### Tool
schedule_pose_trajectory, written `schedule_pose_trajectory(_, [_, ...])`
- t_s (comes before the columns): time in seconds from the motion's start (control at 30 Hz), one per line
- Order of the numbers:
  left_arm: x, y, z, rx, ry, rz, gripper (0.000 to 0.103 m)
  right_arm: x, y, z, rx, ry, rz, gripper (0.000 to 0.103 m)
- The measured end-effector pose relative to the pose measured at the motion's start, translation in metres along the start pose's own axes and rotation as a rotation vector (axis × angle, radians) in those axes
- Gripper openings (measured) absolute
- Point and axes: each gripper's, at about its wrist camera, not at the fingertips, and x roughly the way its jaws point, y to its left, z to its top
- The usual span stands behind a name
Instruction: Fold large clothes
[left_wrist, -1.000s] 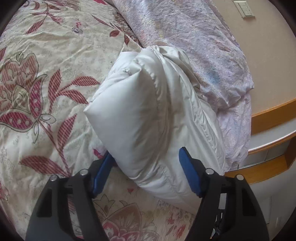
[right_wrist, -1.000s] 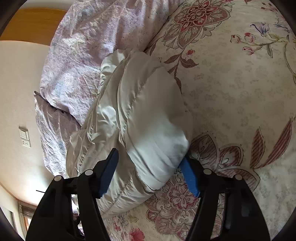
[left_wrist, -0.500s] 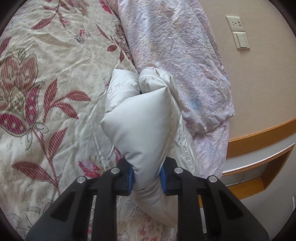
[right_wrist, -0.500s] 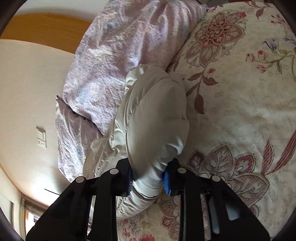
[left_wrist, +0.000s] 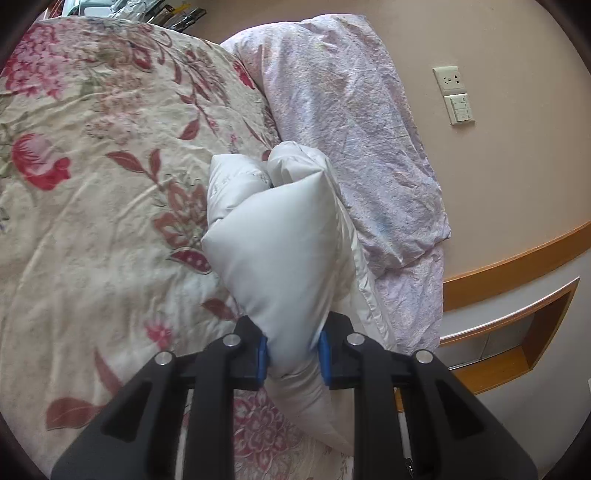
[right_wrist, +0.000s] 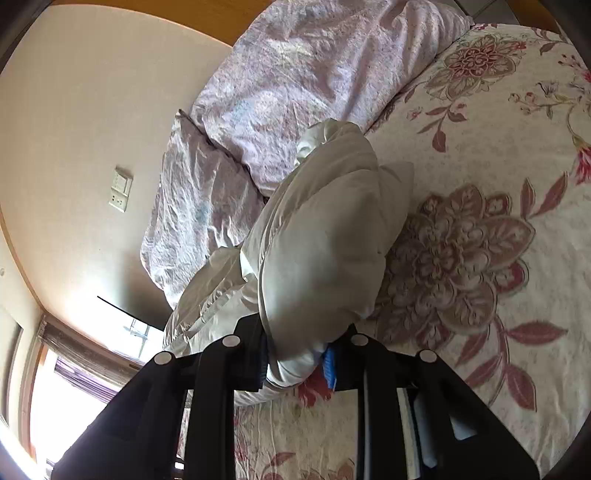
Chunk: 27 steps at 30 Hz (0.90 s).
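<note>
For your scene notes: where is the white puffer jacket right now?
The white puffer jacket lies bundled on the floral bedspread, beside the lilac pillow, pinched by the left tool and right tool.

Soft daylight, strong fisheye bending, dark corners.
Blown-out glare at the bright glass window; the puffy white padded garment is shaded underneath.

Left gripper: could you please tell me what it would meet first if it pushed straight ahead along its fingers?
The left gripper is already shut on the white padded garment, so it would only press further into that bulk. Beyond it lies the lilac pillow, though depth there is unclear.
</note>
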Motion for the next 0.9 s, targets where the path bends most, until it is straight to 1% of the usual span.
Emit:
schedule_pose_trajectory(0.13, [-0.013,0.014,-0.006,-0.008,0.011,0.021,0.022,-0.005,-0.005,-0.02,-0.001,0.038,-0.028,0.024])
schedule_pose_trajectory(0.2, [-0.015,0.019,-0.008,-0.009,0.017,0.032,0.023,-0.007,-0.004,-0.027,-0.042,0.052,-0.072,0.026])
schedule_pose_trajectory(0.23, [-0.015,0.021,-0.008,-0.005,0.018,0.04,0.026,-0.008,0.0,-0.03,-0.088,0.058,-0.118,0.028])
schedule_pose_trajectory(0.27, [-0.014,0.022,-0.009,-0.003,0.018,0.054,0.029,-0.01,0.004,-0.034,-0.13,0.058,-0.167,0.034])
schedule_pose_trajectory(0.3, [-0.013,0.023,-0.009,0.003,0.019,0.066,0.033,-0.014,0.009,-0.037,-0.176,0.05,-0.214,0.044])
schedule_pose_trajectory(0.33, [-0.012,0.023,-0.01,0.017,0.02,0.082,0.037,-0.018,0.012,-0.04,-0.209,0.042,-0.254,0.048])
schedule_pose_trajectory(0.37, [-0.012,0.022,-0.01,0.036,0.02,0.098,0.04,-0.023,0.015,-0.043,-0.245,0.02,-0.306,0.061])
schedule_pose_trajectory(0.4, [-0.013,0.022,-0.011,0.056,0.016,0.113,0.05,-0.03,0.02,-0.045,-0.282,-0.018,-0.359,0.071])
schedule_pose_trajectory(0.43, [-0.013,0.021,-0.011,0.072,0.011,0.125,0.061,-0.039,0.027,-0.045,-0.33,-0.075,-0.414,0.071])
schedule_pose_trajectory(0.5, [-0.015,0.021,-0.01,0.088,-0.009,0.142,0.071,-0.05,0.038,-0.044,-0.382,-0.155,-0.485,0.071])
schedule_pose_trajectory(0.53, [-0.015,0.022,-0.01,0.091,-0.014,0.144,0.073,-0.054,0.045,-0.042,-0.407,-0.191,-0.506,0.071])
schedule_pose_trajectory(0.57, [-0.014,0.023,-0.009,0.092,-0.016,0.145,0.073,-0.055,0.053,-0.04,-0.433,-0.209,-0.506,0.071])
schedule_pose_trajectory(0.6, [-0.013,0.024,-0.009,0.09,-0.018,0.148,0.074,-0.052,0.062,-0.039,-0.467,-0.207,-0.492,0.071])
schedule_pose_trajectory(0.63, [-0.013,0.025,-0.01,0.088,-0.018,0.147,0.073,-0.045,0.072,-0.039,-0.508,-0.188,-0.464,0.07])
schedule_pose_trajectory(0.7, [-0.012,0.023,-0.011,0.106,-0.028,0.142,0.074,-0.025,0.093,-0.043,-0.58,-0.13,-0.391,0.06])
schedule_pose_trajectory(0.73, [-0.012,0.023,-0.012,0.11,-0.028,0.136,0.074,-0.018,0.099,-0.047,-0.606,-0.099,-0.362,0.058])
schedule_pose_trajectory(0.8, [-0.009,0.021,-0.013,0.122,-0.027,0.128,0.074,0.006,0.115,-0.054,-0.653,-0.026,-0.297,0.042])
schedule_pose_trajectory(0.83, [-0.007,0.021,-0.013,0.131,-0.02,0.13,0.074,0.021,0.124,-0.059,-0.68,0.014,-0.274,0.039])
schedule_pose_trajectory(0.87, [-0.004,0.019,-0.013,0.146,-0.015,0.135,0.075,0.035,0.134,-0.065,-0.707,0.042,-0.261,0.033])
schedule_pose_trajectory(0.9, [-0.003,0.017,-0.013,0.159,-0.013,0.138,0.075,0.048,0.142,-0.07,-0.74,0.061,-0.252,0.03])
